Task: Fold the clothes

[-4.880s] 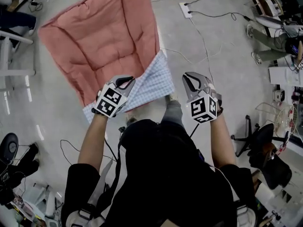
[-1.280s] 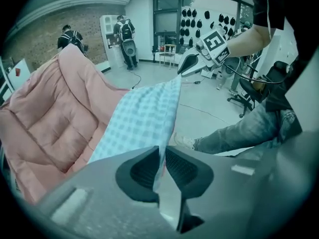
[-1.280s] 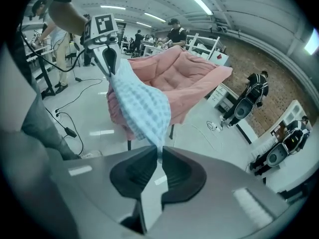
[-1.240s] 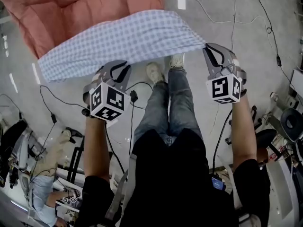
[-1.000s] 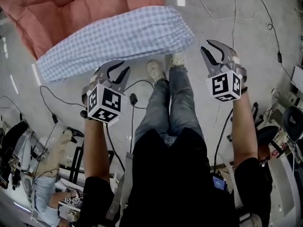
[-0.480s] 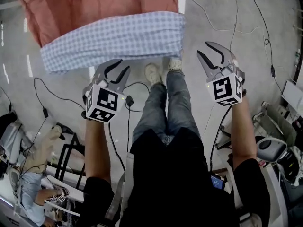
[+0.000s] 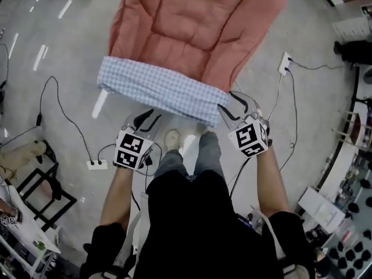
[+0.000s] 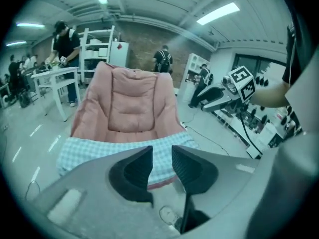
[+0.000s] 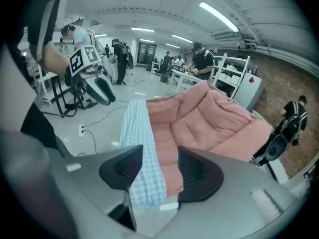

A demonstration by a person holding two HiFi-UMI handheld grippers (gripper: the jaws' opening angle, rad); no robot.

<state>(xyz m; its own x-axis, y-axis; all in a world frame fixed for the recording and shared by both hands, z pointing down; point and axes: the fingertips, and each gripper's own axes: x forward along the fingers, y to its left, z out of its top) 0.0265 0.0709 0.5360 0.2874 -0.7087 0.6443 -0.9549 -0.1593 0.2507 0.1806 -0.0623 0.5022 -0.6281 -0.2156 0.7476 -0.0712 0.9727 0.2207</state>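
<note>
A blue checked garment (image 7: 157,89) lies folded into a long band across the near edge of a pink padded cushion (image 7: 192,28) on the floor. My left gripper (image 7: 150,120) hangs just short of the band's near side, open and empty. My right gripper (image 7: 231,106) hovers by the band's right end; its jaws have just been opening and hold nothing. In the left gripper view the jaws (image 8: 162,151) frame the garment (image 8: 84,151) and the cushion (image 8: 132,103) well beyond them. From the right gripper (image 9: 160,151) the garment (image 9: 137,128) is seen end-on, apart from the pads.
Cables cross the grey floor, with a power strip (image 7: 97,164) at the left and a white socket block (image 7: 285,63) at the right. The person's shoes (image 7: 172,138) stand just below the garment. A black stand (image 7: 35,179) and cluttered benches line the edges; people work at tables (image 8: 55,76) behind.
The right gripper let go of the garment's right corner and its jaws spread wider. Both grippers rose clear of the cloth. The view has swung, so the whole cushion now shows.
</note>
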